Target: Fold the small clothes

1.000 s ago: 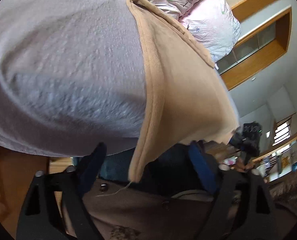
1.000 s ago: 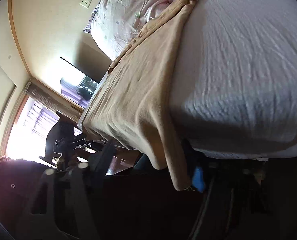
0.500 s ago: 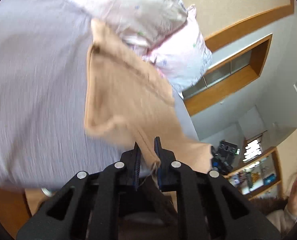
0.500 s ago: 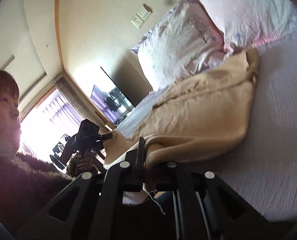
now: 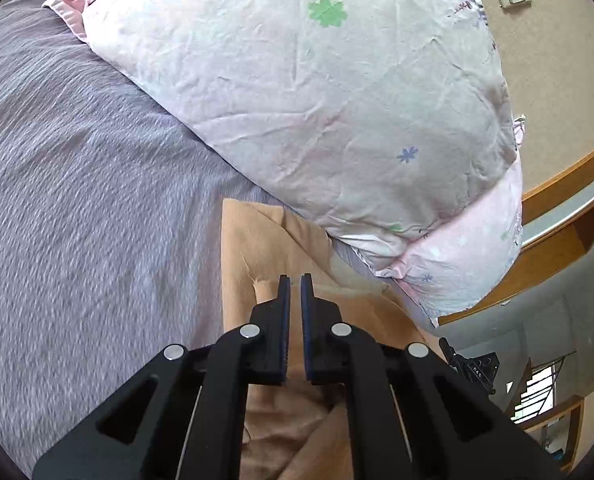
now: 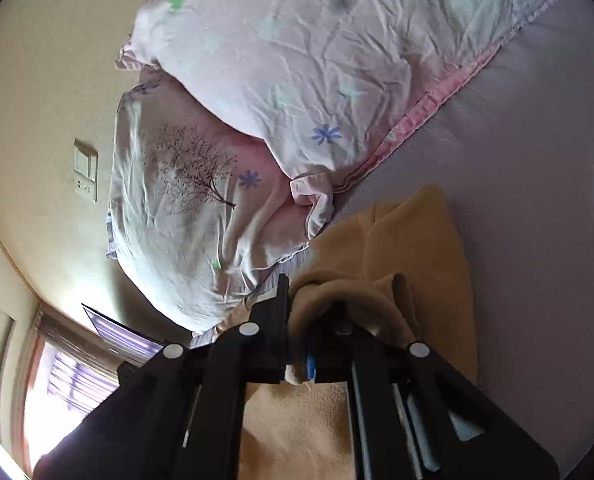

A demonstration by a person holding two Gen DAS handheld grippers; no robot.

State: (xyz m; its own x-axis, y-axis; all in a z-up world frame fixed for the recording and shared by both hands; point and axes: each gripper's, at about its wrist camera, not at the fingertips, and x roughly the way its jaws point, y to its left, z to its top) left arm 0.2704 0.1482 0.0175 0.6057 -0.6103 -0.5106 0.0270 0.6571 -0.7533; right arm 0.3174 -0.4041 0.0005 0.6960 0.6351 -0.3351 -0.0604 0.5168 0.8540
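A tan fleece garment [image 5: 257,248] lies on the grey bedspread [image 5: 77,200], its far end against the pillows. My left gripper [image 5: 295,280] is over the garment with its jaws nearly closed; a thin gap shows between them and no cloth is seen in it. In the right wrist view the tan garment [image 6: 417,240] is bunched over my right gripper [image 6: 297,292], whose jaws are shut on a fold of it. The right finger is hidden under the cloth.
Two pink floral pillows [image 5: 317,100] lie at the head of the bed, also in the right wrist view [image 6: 297,60]. The wall behind carries a switch plate [image 6: 85,176]. A wooden shelf [image 5: 569,216] and a window [image 6: 69,380] flank the bed.
Both grippers have carried the garment's near edge up from the bed's side and forward towards the pillows, folding it over itself. The left jaws, shut on cloth before, now show a thin empty gap.
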